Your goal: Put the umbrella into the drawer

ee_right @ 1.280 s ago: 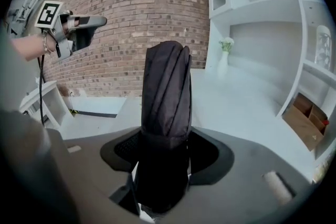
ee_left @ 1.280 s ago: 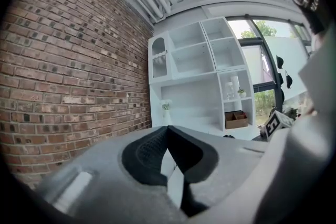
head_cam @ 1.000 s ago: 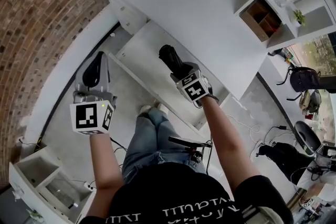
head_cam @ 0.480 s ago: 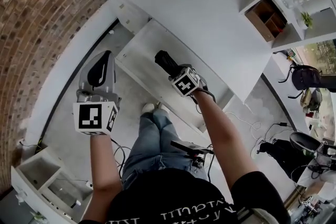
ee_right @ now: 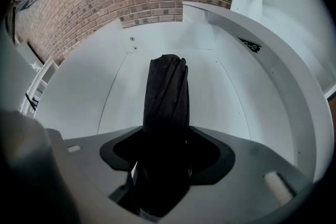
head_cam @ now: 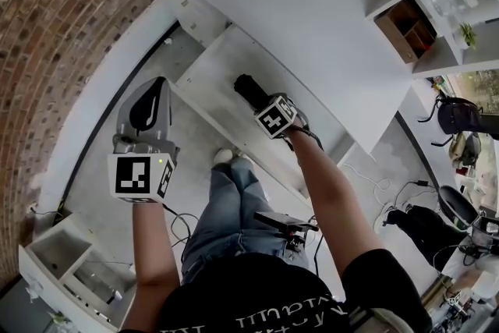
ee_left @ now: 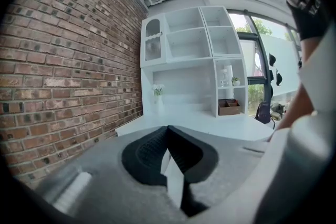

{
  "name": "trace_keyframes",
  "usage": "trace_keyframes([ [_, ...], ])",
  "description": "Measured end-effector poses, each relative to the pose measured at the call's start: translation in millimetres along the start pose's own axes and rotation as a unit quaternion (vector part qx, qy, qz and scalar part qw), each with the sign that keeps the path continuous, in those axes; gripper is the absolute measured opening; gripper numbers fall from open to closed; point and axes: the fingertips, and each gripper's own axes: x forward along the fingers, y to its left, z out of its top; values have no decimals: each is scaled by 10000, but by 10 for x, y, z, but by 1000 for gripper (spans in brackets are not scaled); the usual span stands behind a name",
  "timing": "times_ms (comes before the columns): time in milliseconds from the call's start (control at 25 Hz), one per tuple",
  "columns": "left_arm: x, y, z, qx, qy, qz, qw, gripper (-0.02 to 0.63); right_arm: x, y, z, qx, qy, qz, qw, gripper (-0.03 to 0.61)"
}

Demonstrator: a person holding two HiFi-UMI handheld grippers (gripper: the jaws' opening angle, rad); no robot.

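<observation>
The right tongs [head_cam: 259,100], clamped on the umbrella [head_cam: 246,88], had lowered it into the open drawer [head_cam: 204,82]; the left tongs [head_cam: 158,83] remained together, empty.

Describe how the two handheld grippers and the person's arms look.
The left gripper and right gripper are both light grey plastic shells with black, ridged inner pads. Each carries a white cube with black square markers at its rear, as on the left cube. The person wears a black short-sleeved T-shirt with white print, so the forearms are bare.
</observation>
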Motion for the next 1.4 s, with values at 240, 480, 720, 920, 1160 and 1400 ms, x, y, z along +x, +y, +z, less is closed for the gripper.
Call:
trace_keyframes([
  [240,59,-12,22,-17,-19,-78,10000,2,31,-21,-14,20,108,-172,9998,331],
  [480,94,-75,119,-42,-122,-202,9997,2,-81,37,-32,73,210,-78,9997,407],
  [720,108,-148,269,-47,-278,-233,9993,2,-359,59,-6,-126,189,-144,9996,402],
  [920,119,-248,400,-61,-400,-312,9987,2,-667,82,-3,100,7,-151,9998,394],
  [1160,143,-379,599,-13,-596,-457,9972,2,-1046,79,-10,456,-292,-232,9983,382],
  [1400,168,-457,874,115,-876,-596,9943,2,-1408,151,-34,1008,-631,16,9929,378],
])
